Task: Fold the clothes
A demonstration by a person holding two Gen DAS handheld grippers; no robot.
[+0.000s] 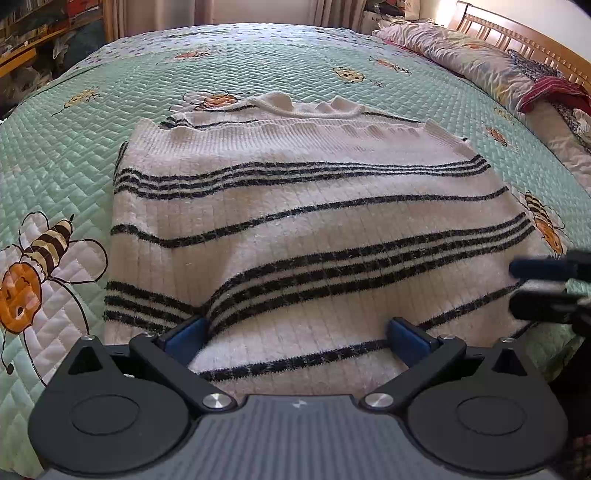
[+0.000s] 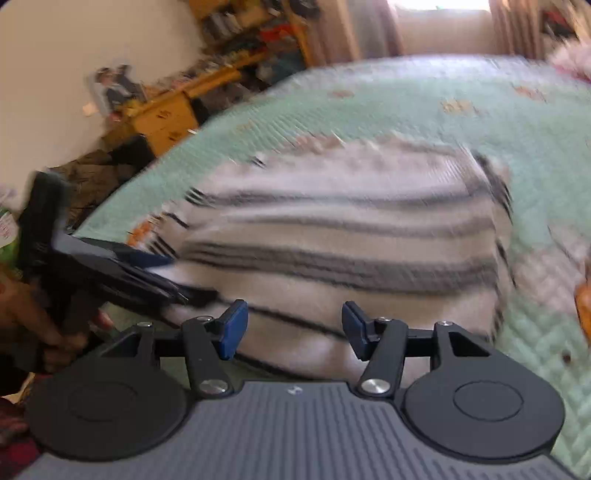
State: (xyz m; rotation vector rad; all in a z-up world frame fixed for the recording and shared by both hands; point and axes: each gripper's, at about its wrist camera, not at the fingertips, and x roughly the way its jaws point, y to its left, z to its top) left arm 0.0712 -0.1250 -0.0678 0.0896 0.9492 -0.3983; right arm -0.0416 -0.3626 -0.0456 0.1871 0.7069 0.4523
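A white knit sweater point(image 1: 295, 206) with black stripes lies folded on the green bee-print quilt point(image 1: 55, 155); its collar points away from me. My left gripper point(image 1: 297, 339) is open wide, and the sweater's near edge lies between its blue pads point(image 1: 184, 338). At the right edge of the left wrist view my right gripper point(image 1: 532, 286) hovers by the sweater's near right corner. The right wrist view is motion-blurred. It shows the right gripper point(image 2: 293, 328) open over the sweater point(image 2: 351, 229), with the left gripper point(image 2: 173, 277) at the sweater's near left edge.
Pillows point(image 1: 476, 62) and a red garment point(image 1: 554, 92) lie along the wooden headboard point(image 1: 517, 33) at the right. Cluttered shelves point(image 1: 33, 29) and a yellow desk point(image 2: 166, 114) stand beyond the bed's left side. A hand point(image 2: 55, 332) holds the left gripper.
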